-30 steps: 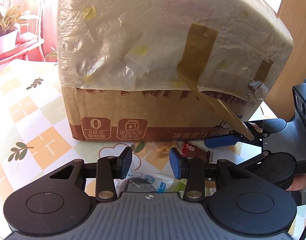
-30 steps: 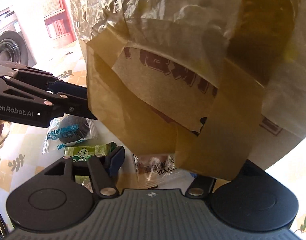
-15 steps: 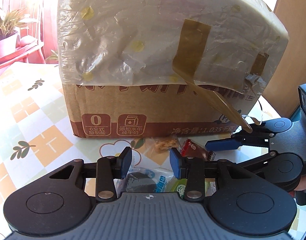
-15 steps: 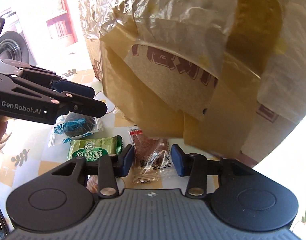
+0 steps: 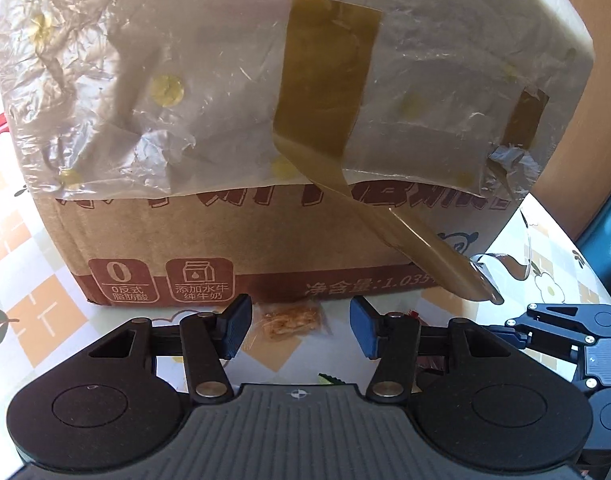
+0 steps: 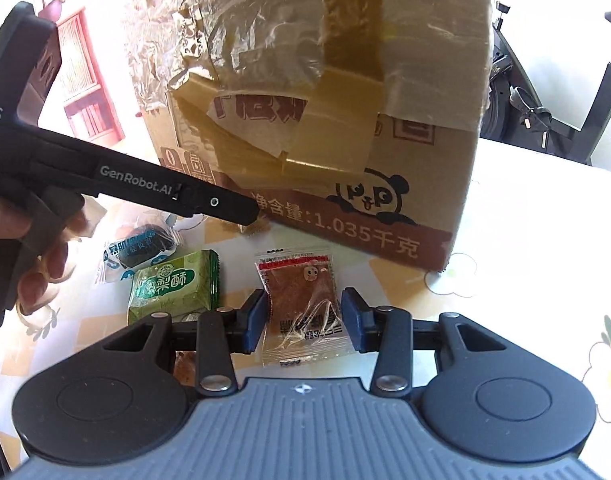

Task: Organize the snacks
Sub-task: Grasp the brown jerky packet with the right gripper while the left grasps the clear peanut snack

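Flanking red snack packet (image 6: pixel 301 300): right tongs (image 6: pixel 302 316)

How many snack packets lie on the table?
5, perhaps more hidden: red-topped packet between right pads, green packet, dark one, crumbly one by box, another mostly hidden.

Brown box, bright wrappers, checked tablecloth

The cardboard box (image 6: pixel 405 184) is tan with a dark reddish-brown band carrying pale characters and a black-and-white panda; cloudy clear plastic film (image 5: pixel 153 92) dotted with yellow spots covers its top, crossed by strips of olive-brown tape (image 5: pixel 325 80). The tablecloth (image 5: pixel 37 312) is white with orange and pale green squares, dark leaf sprigs and white flowers. One snack packet (image 6: pixel 173 284) is green with white characters, another (image 6: pixel 301 300) is clear with a red strip over a brown slab, and a third (image 6: pixel 141 248) is clear and blue around a black piece. Both grippers have blue pads (image 6: pixel 254 316) on black fingers.
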The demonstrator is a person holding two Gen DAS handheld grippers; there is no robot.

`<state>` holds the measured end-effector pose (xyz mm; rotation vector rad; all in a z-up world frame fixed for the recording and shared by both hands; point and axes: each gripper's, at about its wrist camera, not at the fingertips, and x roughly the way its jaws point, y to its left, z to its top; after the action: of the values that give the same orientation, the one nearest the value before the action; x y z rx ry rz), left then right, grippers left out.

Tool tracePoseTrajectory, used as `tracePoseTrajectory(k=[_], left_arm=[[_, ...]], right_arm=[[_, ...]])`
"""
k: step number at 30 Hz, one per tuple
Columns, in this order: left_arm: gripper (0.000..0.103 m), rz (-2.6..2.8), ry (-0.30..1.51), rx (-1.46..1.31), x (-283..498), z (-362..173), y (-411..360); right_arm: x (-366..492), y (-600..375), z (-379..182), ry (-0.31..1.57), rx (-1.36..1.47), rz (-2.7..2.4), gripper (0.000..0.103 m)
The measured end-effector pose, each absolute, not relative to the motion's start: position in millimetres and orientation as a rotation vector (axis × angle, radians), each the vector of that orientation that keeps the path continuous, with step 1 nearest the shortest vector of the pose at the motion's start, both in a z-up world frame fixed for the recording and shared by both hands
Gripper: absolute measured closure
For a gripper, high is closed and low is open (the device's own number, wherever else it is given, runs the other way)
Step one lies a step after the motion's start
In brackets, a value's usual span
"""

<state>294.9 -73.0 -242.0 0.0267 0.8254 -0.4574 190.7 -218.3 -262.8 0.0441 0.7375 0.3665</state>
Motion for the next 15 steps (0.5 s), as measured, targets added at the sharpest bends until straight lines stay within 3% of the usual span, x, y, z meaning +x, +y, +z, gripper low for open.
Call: tracePoseTrajectory(k=[15], left_arm=[[0.049, -0.638, 0.895, 0.143, 282, -249, -87]], right_arm=[[179, -234, -266, 0.683, 0.102, 0.331, 0.058]])
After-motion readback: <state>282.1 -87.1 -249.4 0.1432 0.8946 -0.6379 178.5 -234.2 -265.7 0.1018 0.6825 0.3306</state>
